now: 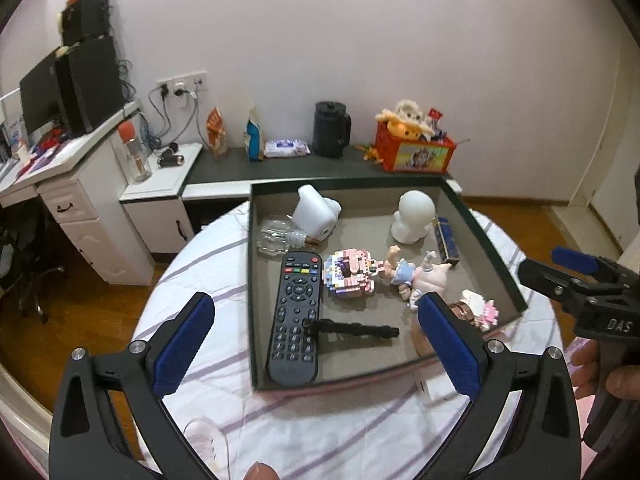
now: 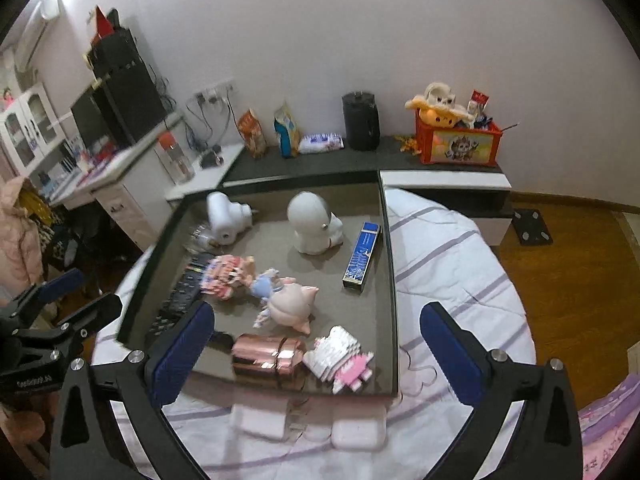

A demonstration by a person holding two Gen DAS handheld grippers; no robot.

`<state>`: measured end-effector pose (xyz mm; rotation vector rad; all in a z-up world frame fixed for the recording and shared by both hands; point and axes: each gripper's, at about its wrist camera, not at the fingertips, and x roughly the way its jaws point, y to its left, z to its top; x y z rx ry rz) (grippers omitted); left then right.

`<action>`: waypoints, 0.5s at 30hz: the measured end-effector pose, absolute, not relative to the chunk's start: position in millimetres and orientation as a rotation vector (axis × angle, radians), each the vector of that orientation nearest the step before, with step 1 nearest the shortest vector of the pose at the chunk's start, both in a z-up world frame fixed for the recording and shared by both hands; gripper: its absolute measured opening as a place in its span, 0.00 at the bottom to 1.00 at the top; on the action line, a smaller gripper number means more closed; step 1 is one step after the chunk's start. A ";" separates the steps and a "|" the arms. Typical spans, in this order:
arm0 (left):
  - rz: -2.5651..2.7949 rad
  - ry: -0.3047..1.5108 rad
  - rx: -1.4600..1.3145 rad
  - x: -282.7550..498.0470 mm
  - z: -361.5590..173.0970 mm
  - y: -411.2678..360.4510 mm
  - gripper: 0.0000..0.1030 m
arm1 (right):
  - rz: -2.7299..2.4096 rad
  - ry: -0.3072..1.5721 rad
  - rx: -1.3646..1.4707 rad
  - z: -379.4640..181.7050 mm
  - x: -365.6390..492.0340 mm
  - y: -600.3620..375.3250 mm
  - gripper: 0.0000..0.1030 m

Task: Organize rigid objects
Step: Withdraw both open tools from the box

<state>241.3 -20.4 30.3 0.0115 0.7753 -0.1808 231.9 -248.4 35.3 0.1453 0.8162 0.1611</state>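
A shallow dark-rimmed tray [image 1: 496,240] is seen lying on a round surface covered with a white, purple-striped cloth [image 1: 320,420]; whether that surface is a bed or a worktop cannot be told. The left claw [image 1: 316,344] is held spread wide above the tray's near edge, nothing being pinched between its blue pads; the right claw [image 2: 316,352] is likewise spread wide and empty, hovering over the tray's near right corner. Inside the tray are gathered a black remote control [image 1: 296,316] along the left side, with a slim black tool [image 1: 352,330] laid across its lower part; a pink brick-built figure [image 1: 350,276] and a small doll [image 1: 416,274] in the middle; two white figurines [image 1: 316,210] [image 1: 412,216] at the back; a blue box [image 2: 362,258] by the right wall; a rose-gold cylinder [image 2: 268,354] and a pink-and-white block cat [image 2: 344,354] near the front.
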 end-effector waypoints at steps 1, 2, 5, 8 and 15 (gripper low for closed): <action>-0.178 0.766 0.005 232.7 33.7 -16.8 1.00 | 0.162 0.801 0.146 39.5 222.6 -249.3 1.00; -0.175 0.762 0.003 226.6 35.3 -14.0 1.00 | 0.158 0.789 0.147 42.5 213.2 -250.5 1.00; -0.148 0.756 -0.010 205.2 37.9 -4.0 1.00 | 0.152 0.772 0.149 46.5 193.6 -252.2 1.00; -0.132 0.758 -0.020 186.7 36.1 1.0 1.00 | 0.142 0.764 0.154 47.1 161.8 -252.6 1.00; -0.106 0.771 -0.055 144.1 24.5 6.6 1.00 | 0.149 0.784 0.155 30.8 113.4 -242.8 1.00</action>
